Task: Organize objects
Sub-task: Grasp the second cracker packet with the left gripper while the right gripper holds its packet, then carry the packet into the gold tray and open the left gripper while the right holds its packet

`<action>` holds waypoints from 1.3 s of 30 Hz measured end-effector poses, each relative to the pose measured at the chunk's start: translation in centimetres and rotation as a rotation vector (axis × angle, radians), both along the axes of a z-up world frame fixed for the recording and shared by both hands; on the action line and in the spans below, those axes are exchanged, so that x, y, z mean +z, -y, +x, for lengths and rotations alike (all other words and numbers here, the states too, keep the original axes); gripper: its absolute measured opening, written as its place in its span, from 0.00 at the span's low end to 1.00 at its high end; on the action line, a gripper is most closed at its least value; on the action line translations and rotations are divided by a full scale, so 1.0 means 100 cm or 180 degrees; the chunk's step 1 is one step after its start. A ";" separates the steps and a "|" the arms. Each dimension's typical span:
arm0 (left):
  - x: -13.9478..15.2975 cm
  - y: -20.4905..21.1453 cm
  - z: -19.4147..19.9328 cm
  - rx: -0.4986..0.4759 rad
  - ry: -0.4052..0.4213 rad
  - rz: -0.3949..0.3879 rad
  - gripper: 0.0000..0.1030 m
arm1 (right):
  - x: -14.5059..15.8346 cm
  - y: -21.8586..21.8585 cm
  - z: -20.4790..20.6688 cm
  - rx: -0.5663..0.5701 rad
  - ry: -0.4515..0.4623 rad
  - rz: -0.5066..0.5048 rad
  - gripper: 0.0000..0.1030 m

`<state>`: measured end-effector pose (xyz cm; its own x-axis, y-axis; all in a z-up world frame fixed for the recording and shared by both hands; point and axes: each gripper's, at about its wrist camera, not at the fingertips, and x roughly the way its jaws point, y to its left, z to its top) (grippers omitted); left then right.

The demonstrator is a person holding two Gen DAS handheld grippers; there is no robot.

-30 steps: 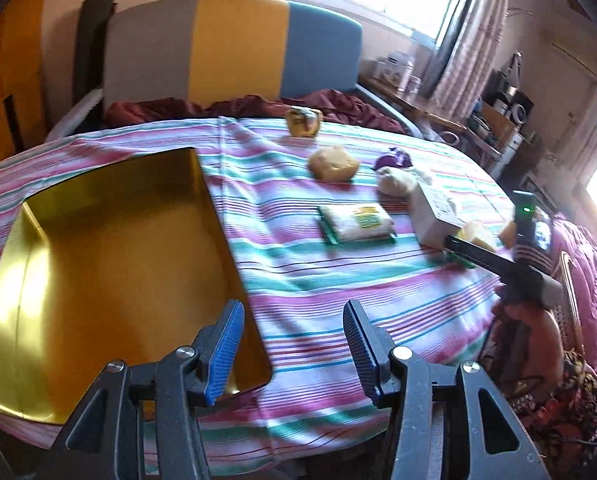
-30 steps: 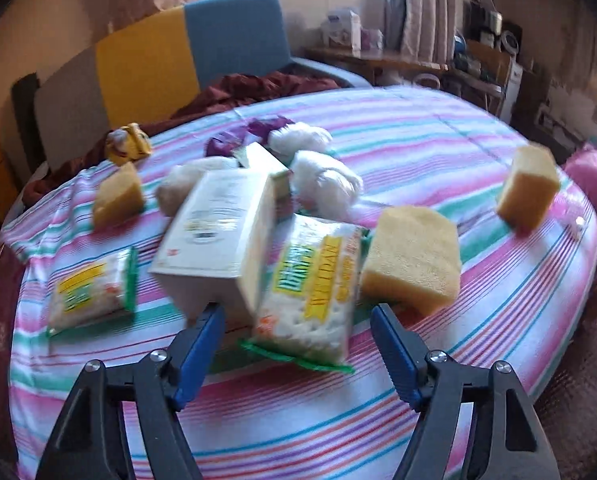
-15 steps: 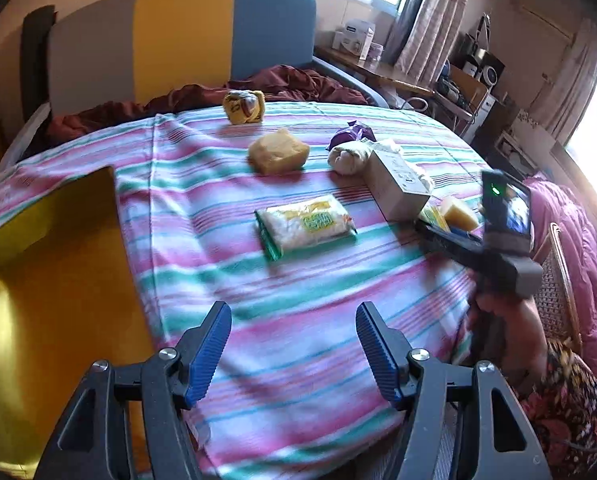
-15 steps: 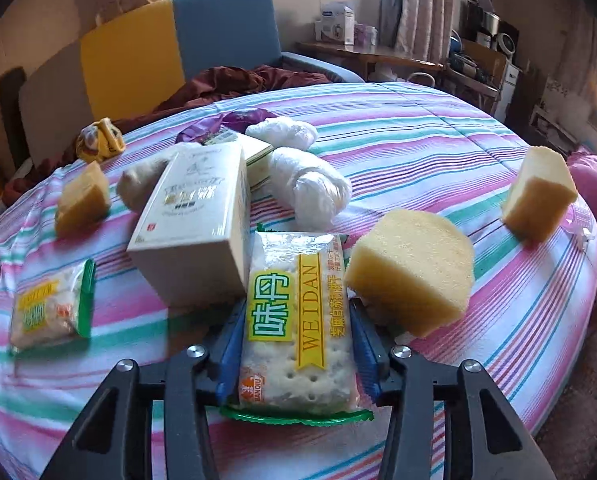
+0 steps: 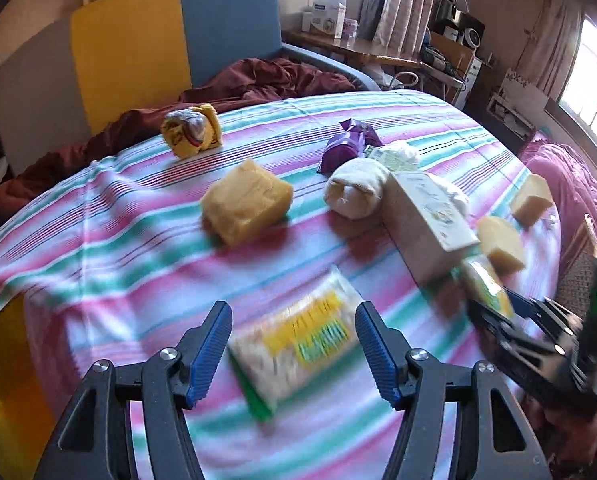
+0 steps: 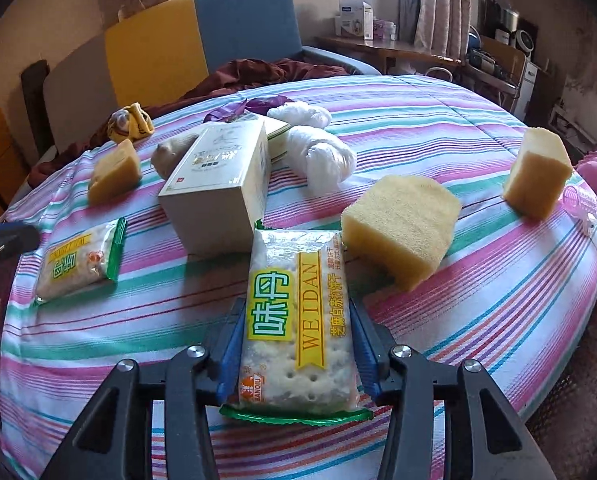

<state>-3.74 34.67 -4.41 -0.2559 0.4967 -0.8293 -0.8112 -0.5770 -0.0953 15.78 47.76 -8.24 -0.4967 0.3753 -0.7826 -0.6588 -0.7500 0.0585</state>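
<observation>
Your right gripper (image 6: 296,354): fingers clamped on both long sides of a cracker packet (image 6: 298,320), which lies on the striped worktop (image 6: 478,300) between a white box (image 6: 218,188) and a yellow sponge (image 6: 402,228). Your left gripper (image 5: 294,354): fingers spread wide, either side of a second cracker packet (image 5: 294,344), not touching it. That view is blurred.

Cracker packet (image 6: 298,320) flat on striped tablecloth (image 6: 498,288)

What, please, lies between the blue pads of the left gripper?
In the left wrist view, the left gripper straddles a blurred clear cracker packet with a yellow label lying on the striped tablecloth; the pads look clear of it.
</observation>
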 end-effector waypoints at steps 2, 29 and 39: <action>-0.014 -0.008 -0.009 -0.0026 0.0135 -0.0131 0.63 | 0.000 0.000 0.000 0.0004 -0.0002 -0.0002 0.48; -0.036 0.003 0.044 0.0258 -0.0027 -0.0255 0.45 | -0.002 0.006 -0.002 0.0024 0.0023 0.0123 0.48; -0.022 0.039 0.055 0.0425 0.0189 0.0109 0.45 | 0.000 0.023 -0.002 0.0095 0.0078 0.0122 0.47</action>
<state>1.77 30.77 -6.62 -0.2726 0.4899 -0.8281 -0.7198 -0.6750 -0.1623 15.59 45.49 -8.22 -0.4889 0.3904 -0.7801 -0.6370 -0.7707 0.0135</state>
